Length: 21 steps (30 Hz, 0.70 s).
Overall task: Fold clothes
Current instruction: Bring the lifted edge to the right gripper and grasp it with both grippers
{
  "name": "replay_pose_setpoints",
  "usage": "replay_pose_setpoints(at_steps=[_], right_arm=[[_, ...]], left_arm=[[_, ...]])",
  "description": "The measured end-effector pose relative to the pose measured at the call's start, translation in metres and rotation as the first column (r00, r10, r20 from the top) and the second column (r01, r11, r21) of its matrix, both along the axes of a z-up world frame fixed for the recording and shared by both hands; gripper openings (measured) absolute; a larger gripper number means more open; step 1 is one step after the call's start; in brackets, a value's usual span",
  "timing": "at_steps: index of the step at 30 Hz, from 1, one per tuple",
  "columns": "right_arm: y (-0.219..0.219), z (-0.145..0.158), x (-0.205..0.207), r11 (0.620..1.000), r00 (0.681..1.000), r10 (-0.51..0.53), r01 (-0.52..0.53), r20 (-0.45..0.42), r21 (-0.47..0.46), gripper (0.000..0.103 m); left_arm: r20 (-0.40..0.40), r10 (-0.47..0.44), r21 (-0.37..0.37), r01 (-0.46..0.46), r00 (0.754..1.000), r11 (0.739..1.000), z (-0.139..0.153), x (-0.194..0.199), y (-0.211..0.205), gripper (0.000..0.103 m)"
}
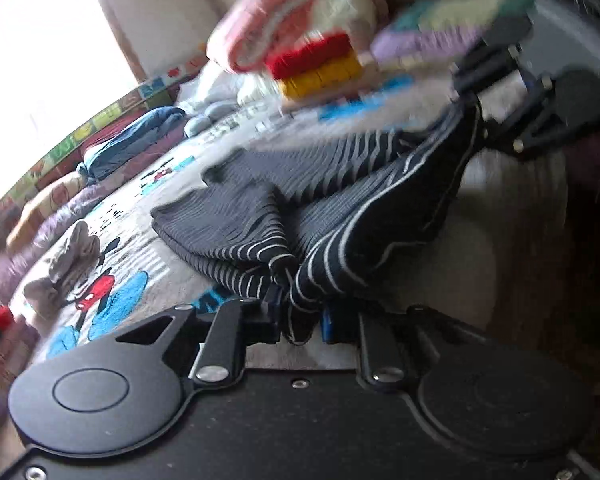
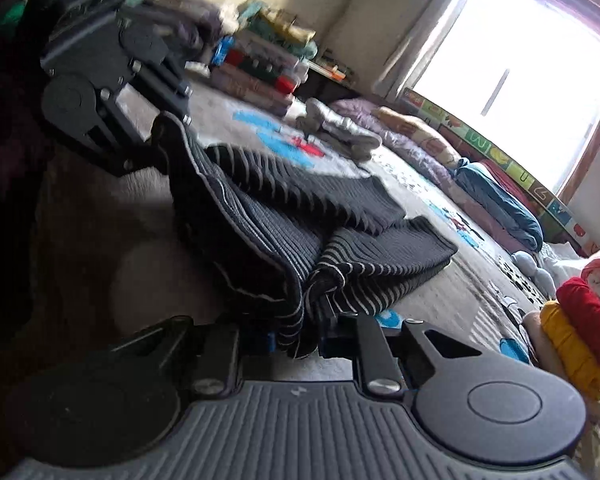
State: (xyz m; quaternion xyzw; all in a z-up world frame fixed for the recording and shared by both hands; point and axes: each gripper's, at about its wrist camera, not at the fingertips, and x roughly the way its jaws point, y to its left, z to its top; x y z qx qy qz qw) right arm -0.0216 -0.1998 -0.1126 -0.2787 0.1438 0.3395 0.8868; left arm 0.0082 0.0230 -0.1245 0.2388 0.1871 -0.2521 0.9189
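Left hand-held gripper (image 1: 300,312) clamped on one bunched corner of black white-striped garment (image 1: 260,216); right hand-held gripper (image 2: 296,336) pinching another corner. Garment stretched between both, sagging onto cartoon-print blanket (image 1: 112,280) on bed. Folded clothes stack (image 1: 320,64) behind.

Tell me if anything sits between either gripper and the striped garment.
Nothing does. The left gripper and the right gripper are each already shut on an edge of the black knit garment with thin white stripes, which hangs between them over the cartoon-print blanket.
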Motion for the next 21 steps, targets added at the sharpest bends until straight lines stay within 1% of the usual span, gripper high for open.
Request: replay_pose_setpoints(at_steps=[2,4,6,9,11,15,16,19,20,21], right_arm=[[-0.007,0.012,-0.002,0.998,1.0,-0.014,0.013,0.01,0.057,0.02],[-0.012,0.022,0.004,0.993,1.0,-0.024,0.022,0.018,0.117,0.02],[-0.014,0.029,0.013,0.985,0.999,-0.03,0.027,0.016,0.169,0.02],[-0.018,0.038,0.039,0.965,0.999,-0.046,0.047,-0.007,0.258,0.02],[-0.022,0.043,0.06,0.943,0.998,-0.061,0.067,-0.027,0.325,0.02],[-0.029,0.043,0.108,0.883,0.989,-0.073,0.125,-0.13,0.452,0.02],[-0.031,0.041,0.12,0.87,0.985,-0.072,0.137,-0.154,0.473,0.02],[-0.036,0.032,0.152,0.826,0.969,-0.06,0.183,-0.24,0.533,0.021],[-0.039,0.028,0.163,0.805,0.961,-0.053,0.202,-0.271,0.558,0.021],[-0.042,0.024,0.174,0.783,0.952,-0.045,0.223,-0.303,0.581,0.022]], left_arm=[[-0.014,0.009,-0.083,-0.01,1.0,0.996,0.011,0.002,0.007,0.016],[-0.032,0.021,-0.172,-0.027,0.999,0.985,0.021,0.007,0.014,0.016],[-0.065,0.044,-0.271,-0.06,0.997,0.961,0.028,0.022,0.022,0.016],[-0.116,0.068,-0.393,-0.109,0.991,0.913,0.036,0.047,0.031,0.017],[-0.142,0.074,-0.447,-0.13,0.987,0.885,0.04,0.064,0.034,0.017],[-0.227,0.072,-0.547,-0.188,0.971,0.815,0.035,0.102,0.048,0.017],[-0.246,0.069,-0.562,-0.2,0.967,0.803,0.032,0.109,0.05,0.017],[-0.282,0.055,-0.589,-0.218,0.958,0.778,0.027,0.129,0.055,0.018],[-0.298,0.051,-0.603,-0.229,0.953,0.764,0.024,0.138,0.06,0.018],[-0.323,0.042,-0.626,-0.247,0.945,0.739,0.021,0.149,0.065,0.018]])
